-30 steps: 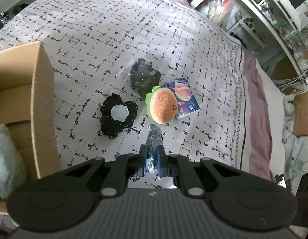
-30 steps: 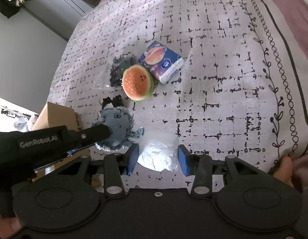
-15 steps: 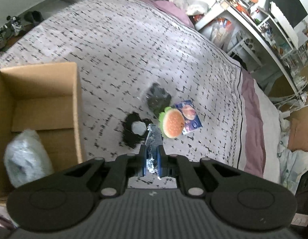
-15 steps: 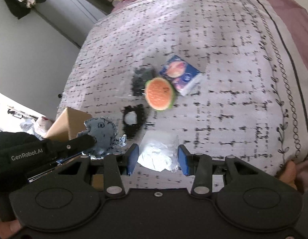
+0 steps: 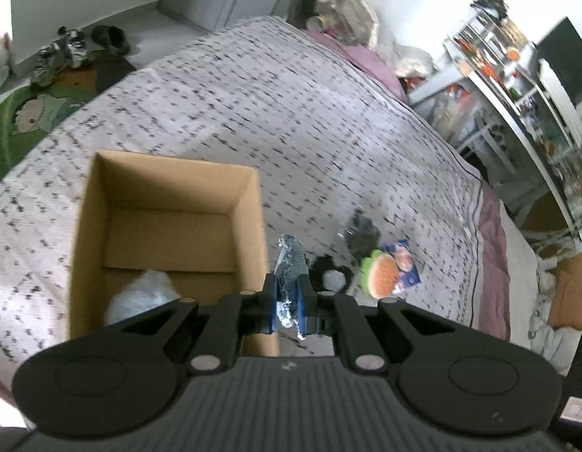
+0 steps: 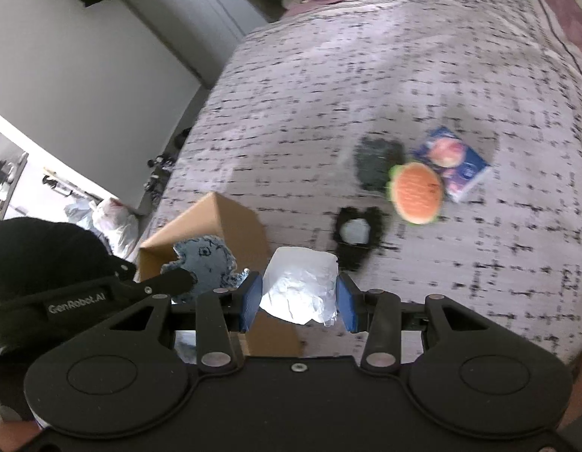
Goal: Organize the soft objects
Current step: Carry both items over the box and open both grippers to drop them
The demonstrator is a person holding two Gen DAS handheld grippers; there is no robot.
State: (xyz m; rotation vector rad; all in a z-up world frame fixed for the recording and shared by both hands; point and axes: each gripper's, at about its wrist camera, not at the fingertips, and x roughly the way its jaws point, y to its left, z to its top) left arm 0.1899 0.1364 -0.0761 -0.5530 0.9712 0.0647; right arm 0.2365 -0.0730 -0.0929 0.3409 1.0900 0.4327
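Blue-grey plush toy (image 6: 204, 263) pinched flat in the left gripper (image 5: 289, 301), jaws nearly together on it, toy edge-on in the left wrist view (image 5: 289, 263), hanging just beside the right wall of the cardboard box (image 5: 249, 226), at its rim. In the right wrist view the toy sits in front of the box corner (image 6: 215, 218). White crinkly packet (image 6: 300, 290) held between the blue pads (image 6: 251, 301) of the right gripper (image 6: 298, 303), jaws at medium width and closed on it, packet up off the bed near the box. Inside the box one pale plastic-wrapped bundle (image 5: 140, 295) lies on the bottom by the near wall. Box stands open on the bedspread (image 5: 291, 113), white with black dashes. Still on the bed, well apart from the box: black lacy ring with a white centre (image 6: 355, 233), burger plush (image 6: 417, 197) with green rim, dark bagged item (image 6: 377, 162) touching the burger, blue tissue pack (image 6: 451, 165) just beside the burger on the other side. Views blurred. Cluttered shelf (image 5: 517, 75) past the bed, shoes (image 5: 65, 52) on the floor
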